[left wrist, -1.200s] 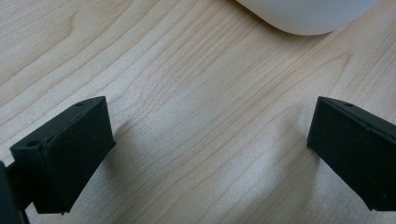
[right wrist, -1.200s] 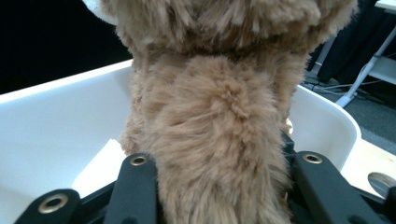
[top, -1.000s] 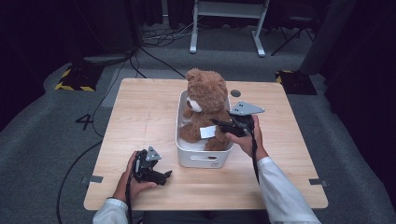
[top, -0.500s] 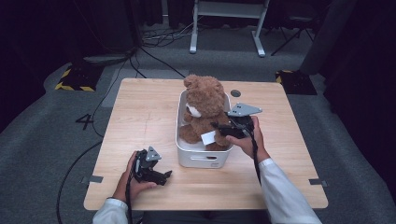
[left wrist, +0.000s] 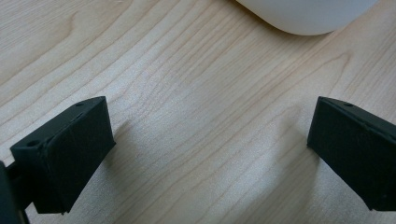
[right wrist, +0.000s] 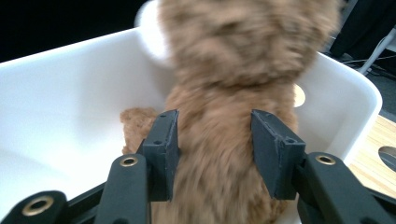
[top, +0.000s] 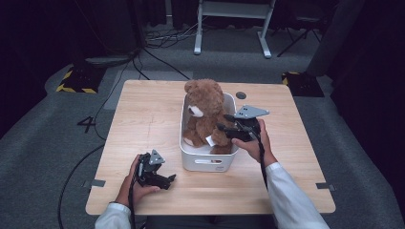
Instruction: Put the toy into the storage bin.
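High view: a brown teddy bear [top: 205, 112] sat upright inside a white bin [top: 208, 157] near the middle of a light wooden table [top: 143, 109]. The right gripper [top: 224, 130], held in the person's right hand [top: 253, 143], reached in over the bin's right rim and met the bear's body at its side. A white tag [top: 210, 140] hung at the bear's lower front. The left gripper [top: 168, 180] lay low over the table, just left of the bin's near corner and apart from it, in the person's left hand [top: 136, 179].

Left gripper view: the jaws stood spread wide, with bare table [left wrist: 201, 121] between them and nothing held. The rounded white corner of the bin [left wrist: 303, 14] sat at the top edge, clear of both jaws.

Right gripper view: the two jaws flanked the bear [right wrist: 224, 140], one on each side of its furry body, the pads pressed into the fur. The jaws had just been closing, with the bear between them. The bear was blurred. The white wall of the bin [right wrist: 60, 112] rose around it, and a strip of table [right wrist: 373, 144] lay at the right.
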`<action>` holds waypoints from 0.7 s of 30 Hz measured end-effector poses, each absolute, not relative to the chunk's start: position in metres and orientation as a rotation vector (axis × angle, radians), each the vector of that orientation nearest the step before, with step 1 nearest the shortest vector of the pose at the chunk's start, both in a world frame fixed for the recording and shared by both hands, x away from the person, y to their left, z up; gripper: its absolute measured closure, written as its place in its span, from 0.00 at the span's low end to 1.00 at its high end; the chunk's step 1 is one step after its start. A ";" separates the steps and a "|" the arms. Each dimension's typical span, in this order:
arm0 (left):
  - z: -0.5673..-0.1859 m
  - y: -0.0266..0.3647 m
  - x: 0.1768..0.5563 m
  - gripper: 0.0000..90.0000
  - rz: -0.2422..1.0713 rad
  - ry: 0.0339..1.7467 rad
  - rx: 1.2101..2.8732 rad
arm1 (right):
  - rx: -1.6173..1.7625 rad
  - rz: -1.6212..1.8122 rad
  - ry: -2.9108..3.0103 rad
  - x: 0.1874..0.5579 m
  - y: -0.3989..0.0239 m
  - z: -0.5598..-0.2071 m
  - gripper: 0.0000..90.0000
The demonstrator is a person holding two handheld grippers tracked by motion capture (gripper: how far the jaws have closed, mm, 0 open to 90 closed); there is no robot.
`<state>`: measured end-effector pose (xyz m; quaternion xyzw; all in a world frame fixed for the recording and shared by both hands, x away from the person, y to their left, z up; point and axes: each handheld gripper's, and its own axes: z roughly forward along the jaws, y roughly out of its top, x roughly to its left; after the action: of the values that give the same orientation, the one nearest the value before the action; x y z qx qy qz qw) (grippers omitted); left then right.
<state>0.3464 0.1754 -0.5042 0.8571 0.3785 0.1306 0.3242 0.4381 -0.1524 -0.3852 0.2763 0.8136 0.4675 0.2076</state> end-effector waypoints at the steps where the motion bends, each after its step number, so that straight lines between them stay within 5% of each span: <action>1: -0.504 0.175 0.346 0.00 0.343 0.993 2.248 | 0.771 1.303 2.266 0.438 -0.152 -0.385 0.61; 21: -0.504 0.175 0.346 0.00 0.342 0.993 2.248 | 0.782 1.291 2.282 0.439 -0.153 -0.384 0.61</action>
<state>0.3463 0.1754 -0.5043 0.8570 0.3786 0.1306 0.3243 0.4387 -0.1534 -0.3837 0.2798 0.8170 0.4623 0.2013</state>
